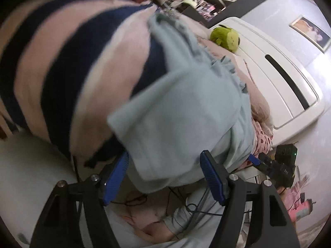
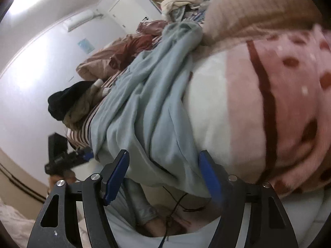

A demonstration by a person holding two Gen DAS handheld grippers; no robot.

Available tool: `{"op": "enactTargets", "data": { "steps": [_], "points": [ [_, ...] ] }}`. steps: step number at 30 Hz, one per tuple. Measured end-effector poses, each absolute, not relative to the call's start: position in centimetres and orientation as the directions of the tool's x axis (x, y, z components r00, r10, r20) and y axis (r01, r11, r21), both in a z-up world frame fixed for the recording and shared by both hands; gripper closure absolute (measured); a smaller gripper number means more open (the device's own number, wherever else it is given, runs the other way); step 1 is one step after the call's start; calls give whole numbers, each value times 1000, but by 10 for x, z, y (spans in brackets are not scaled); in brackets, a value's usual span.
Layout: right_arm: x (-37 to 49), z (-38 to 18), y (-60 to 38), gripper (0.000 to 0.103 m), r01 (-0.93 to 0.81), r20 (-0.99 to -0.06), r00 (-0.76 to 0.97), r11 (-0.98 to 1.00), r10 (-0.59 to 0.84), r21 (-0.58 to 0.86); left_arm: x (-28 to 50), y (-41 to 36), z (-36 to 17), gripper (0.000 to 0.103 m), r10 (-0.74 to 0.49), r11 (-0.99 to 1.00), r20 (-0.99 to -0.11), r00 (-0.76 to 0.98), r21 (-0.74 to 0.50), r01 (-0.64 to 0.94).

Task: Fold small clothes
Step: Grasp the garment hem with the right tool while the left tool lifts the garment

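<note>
A small light blue garment [image 1: 182,111] with a ruffled edge lies on the bed over a pink and navy striped blanket [image 1: 68,66]. My left gripper [image 1: 165,165] is open, its blue fingers either side of the garment's near edge. The same garment [image 2: 149,107] lies bunched in folds in the right wrist view. My right gripper [image 2: 163,165] is open at its near hem, fingers apart and not clamped on it. The other gripper shows small at the side of each view [image 1: 269,163] [image 2: 66,159].
A pink dotted blanket [image 2: 289,95] and white cover lie right of the garment. A green plush toy [image 1: 225,38] sits by the white headboard [image 1: 275,76]. A black hat [image 2: 68,99], other clothes and pillows pile at the bed's far side. Cables hang below the bed edge.
</note>
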State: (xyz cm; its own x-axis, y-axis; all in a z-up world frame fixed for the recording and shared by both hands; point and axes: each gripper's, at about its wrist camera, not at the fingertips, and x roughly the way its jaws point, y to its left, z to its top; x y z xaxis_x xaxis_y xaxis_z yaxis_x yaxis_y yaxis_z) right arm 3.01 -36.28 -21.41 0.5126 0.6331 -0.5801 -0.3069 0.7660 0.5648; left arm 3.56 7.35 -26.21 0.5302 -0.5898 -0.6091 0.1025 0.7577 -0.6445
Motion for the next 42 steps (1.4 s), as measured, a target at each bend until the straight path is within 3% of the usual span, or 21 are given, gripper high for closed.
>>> {"op": "enactTargets", "data": {
  "steps": [4,6,8,9,11,12,13,14,17,28,36,42],
  "points": [
    [31,-239,-356,37,-226,-677,463,815,572,534,41,60,-278,36,-629,723,-588,509,-683,104],
    [35,-251,-351,37,-218,-671,442,797,595,564,45,52,-281,36,-645,712,-581,496,-693,114],
    [39,-258,-343,40,-235,-645,429,767,632,597,50,43,-281,43,-663,698,-570,485,-705,126],
    [42,-262,-338,43,-237,-640,425,761,641,604,52,38,-280,54,-669,695,-569,477,-707,132],
    [45,-263,-328,69,-257,-619,413,737,668,625,52,29,-274,75,-672,702,-575,466,-695,155],
    [44,-261,-326,74,-269,-607,406,724,683,635,50,25,-270,88,-676,704,-575,461,-688,175],
    [43,-259,-322,86,-285,-598,396,713,697,641,48,23,-265,97,-670,712,-577,466,-677,185],
    [40,-256,-319,96,-308,-589,383,700,711,645,46,22,-261,97,-667,716,-577,473,-671,191],
    [28,-242,-317,96,-341,-561,388,680,731,649,38,24,-241,98,-665,714,-546,509,-664,222],
    [-6,-146,-321,98,-506,-313,485,554,817,661,0,48,-128,99,-646,721,-353,677,-575,387],
    [-37,-93,-309,98,-617,-211,478,497,852,610,-51,78,-68,99,-670,701,-235,704,-513,496],
    [-46,-56,-314,98,-659,-166,469,469,867,588,-54,81,-31,99,-646,739,-235,727,-433,516]
  ]
}}
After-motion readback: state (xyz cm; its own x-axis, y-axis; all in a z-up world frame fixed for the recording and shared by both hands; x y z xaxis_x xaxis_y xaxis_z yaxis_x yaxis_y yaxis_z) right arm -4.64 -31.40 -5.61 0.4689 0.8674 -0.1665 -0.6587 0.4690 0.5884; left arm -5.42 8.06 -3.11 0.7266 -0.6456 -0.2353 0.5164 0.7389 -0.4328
